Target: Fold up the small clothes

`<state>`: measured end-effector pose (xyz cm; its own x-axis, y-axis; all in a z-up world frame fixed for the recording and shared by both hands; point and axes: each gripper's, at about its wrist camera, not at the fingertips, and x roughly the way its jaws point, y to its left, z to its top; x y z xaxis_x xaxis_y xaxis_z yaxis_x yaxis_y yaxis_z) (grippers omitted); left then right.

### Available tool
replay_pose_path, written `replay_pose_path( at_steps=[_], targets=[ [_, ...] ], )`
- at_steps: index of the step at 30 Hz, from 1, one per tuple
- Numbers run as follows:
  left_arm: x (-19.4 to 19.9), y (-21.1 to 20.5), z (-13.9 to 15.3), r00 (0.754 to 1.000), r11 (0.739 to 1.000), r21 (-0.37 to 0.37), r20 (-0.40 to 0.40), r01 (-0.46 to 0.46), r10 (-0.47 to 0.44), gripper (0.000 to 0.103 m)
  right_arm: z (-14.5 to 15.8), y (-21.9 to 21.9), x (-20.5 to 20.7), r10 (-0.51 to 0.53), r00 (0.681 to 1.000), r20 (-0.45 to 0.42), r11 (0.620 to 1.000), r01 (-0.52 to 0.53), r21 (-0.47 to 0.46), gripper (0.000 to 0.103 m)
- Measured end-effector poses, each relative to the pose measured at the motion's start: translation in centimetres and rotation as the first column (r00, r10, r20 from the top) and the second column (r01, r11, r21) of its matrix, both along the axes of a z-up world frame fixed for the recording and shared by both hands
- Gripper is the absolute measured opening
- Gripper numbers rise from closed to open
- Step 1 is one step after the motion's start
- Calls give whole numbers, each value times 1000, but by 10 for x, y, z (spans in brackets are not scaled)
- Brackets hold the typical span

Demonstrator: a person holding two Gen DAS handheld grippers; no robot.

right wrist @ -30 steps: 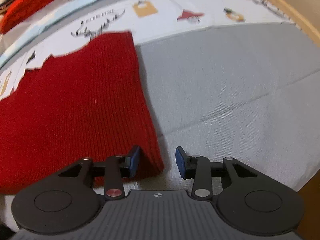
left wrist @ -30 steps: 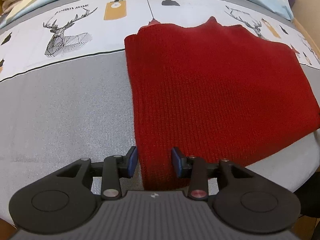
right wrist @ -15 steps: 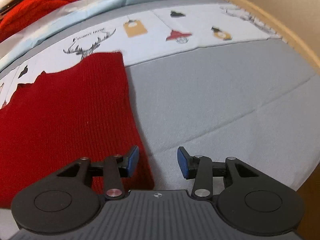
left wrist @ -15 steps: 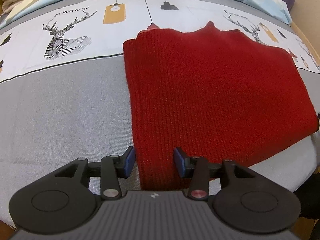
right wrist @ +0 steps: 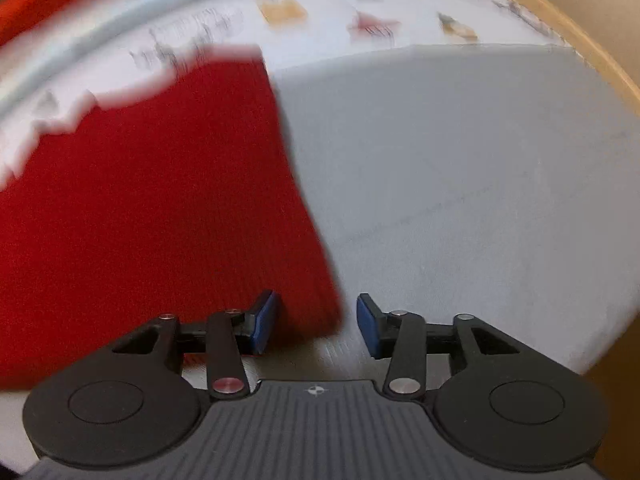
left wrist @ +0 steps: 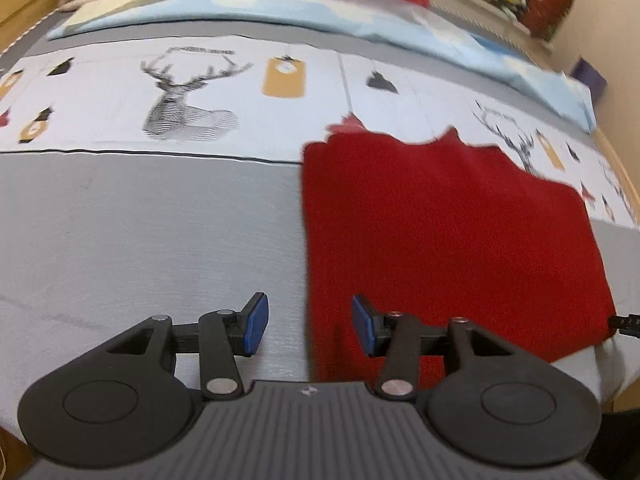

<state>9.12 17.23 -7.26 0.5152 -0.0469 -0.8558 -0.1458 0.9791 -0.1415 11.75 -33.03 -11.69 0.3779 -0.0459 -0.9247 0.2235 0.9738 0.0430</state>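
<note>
Bedspread (left wrist: 140,240): grey cloth with a white printed band of deer heads and tags across the far side; it carries everything else.
Red knit garment (left wrist: 440,232): lies flat on the bedspread, folded to a rough rectangle, its far edge reaching onto the printed band.
Left gripper (left wrist: 306,324): fingers apart, nothing between the pads; the garment's near-left edge runs through the gap.
Right gripper (right wrist: 316,322): fingers apart, holding nothing; the garment's near-right corner (right wrist: 316,312) sits in the gap. This view is blurred.
</note>
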Motion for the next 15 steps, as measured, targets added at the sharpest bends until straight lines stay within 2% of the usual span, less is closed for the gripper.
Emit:
replay_pose_path(
  at_steps=[3,6,10,11,13,14,15],
  targets=[
    [-6,16,8,999,1000,-7,35,-31,31,52,16,7,-10,-58,992,115,995,67,-70,46],
    [-13,33,17,995,998,-3,71,-70,70,52,33,21,-28,-98,970,222,991,115,-67,46],
    [-25,56,28,983,990,-18,122,-138,140,52,46,60,-46,-17,943,331,992,58,-115,48],
    [-28,61,31,979,988,-20,133,-151,153,52,46,72,-48,17,940,340,993,23,-114,49],
    [-34,67,35,975,986,-20,149,-165,167,53,38,86,-44,51,950,307,998,-38,-48,55],
    [-37,70,37,973,985,-17,157,-171,172,53,29,88,-38,57,962,265,998,-55,-13,56],
    [-40,72,39,971,984,-10,165,-176,175,53,15,93,-31,73,981,178,997,-76,13,56]
  ],
)
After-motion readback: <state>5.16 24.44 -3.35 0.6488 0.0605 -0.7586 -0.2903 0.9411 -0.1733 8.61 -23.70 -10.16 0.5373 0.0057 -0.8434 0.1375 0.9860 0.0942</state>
